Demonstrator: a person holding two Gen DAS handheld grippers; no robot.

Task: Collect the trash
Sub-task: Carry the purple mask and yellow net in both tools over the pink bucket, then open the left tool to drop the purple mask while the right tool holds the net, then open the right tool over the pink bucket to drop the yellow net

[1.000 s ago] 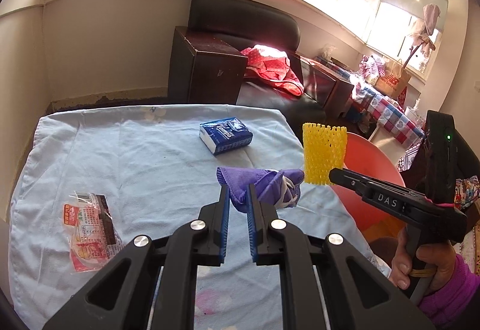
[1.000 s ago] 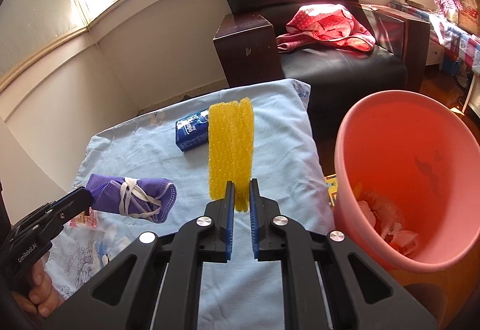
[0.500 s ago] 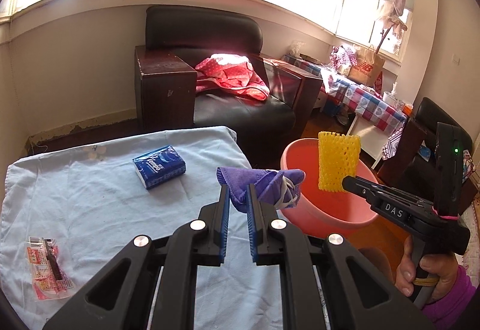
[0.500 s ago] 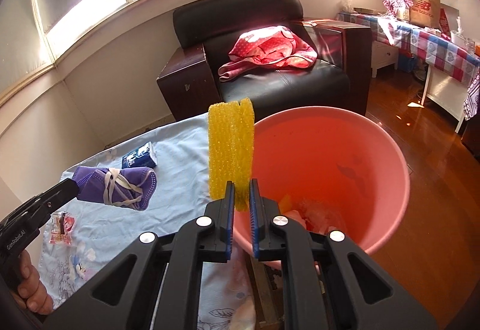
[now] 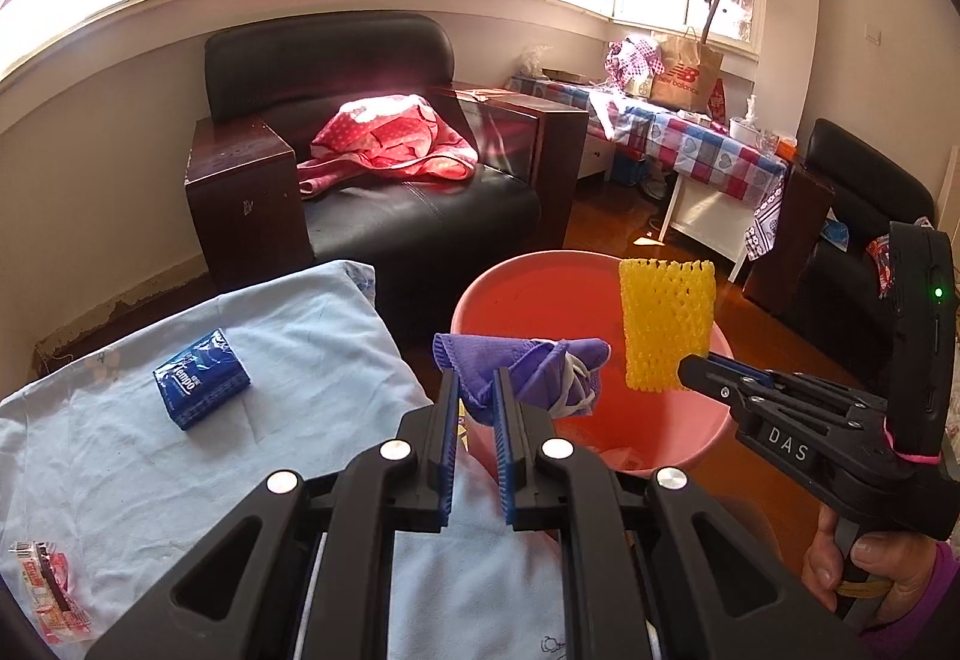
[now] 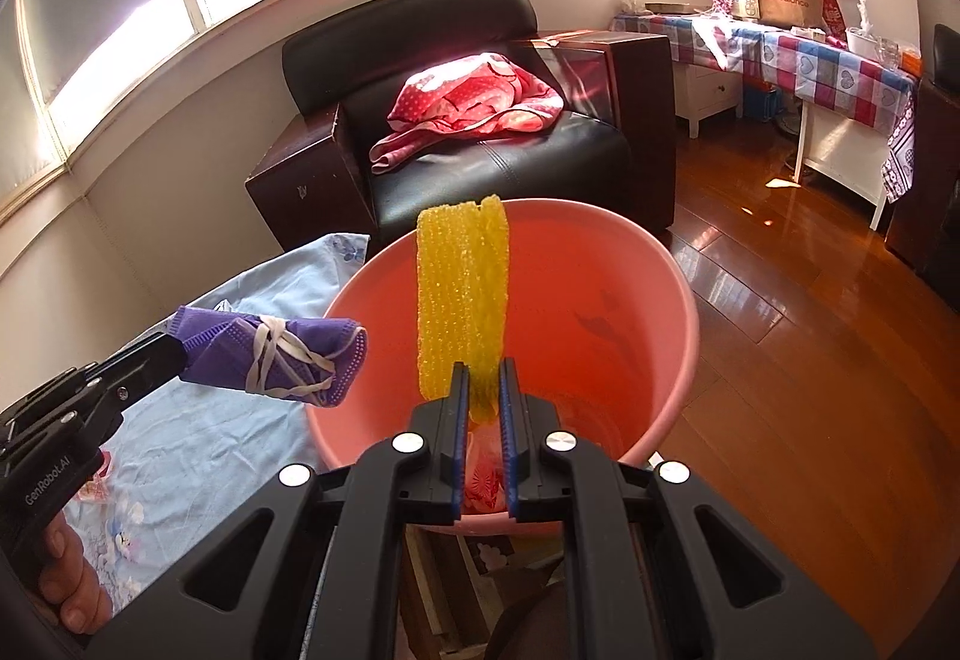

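Note:
My left gripper is shut on a purple face mask and holds it over the near rim of the pink bucket. The mask also shows in the right wrist view, at the bucket's left rim. My right gripper is shut on a yellow foam net and holds it upright above the bucket; the net shows in the left wrist view too. Some trash lies at the bucket's bottom.
A table with a light blue cloth carries a blue tissue pack and a red-white wrapper. A black armchair with a red cloth stands behind. A checked-cloth table stands at the right.
Both grippers have swung right from above the table to over the pink bucket, still holding the mask and the net.

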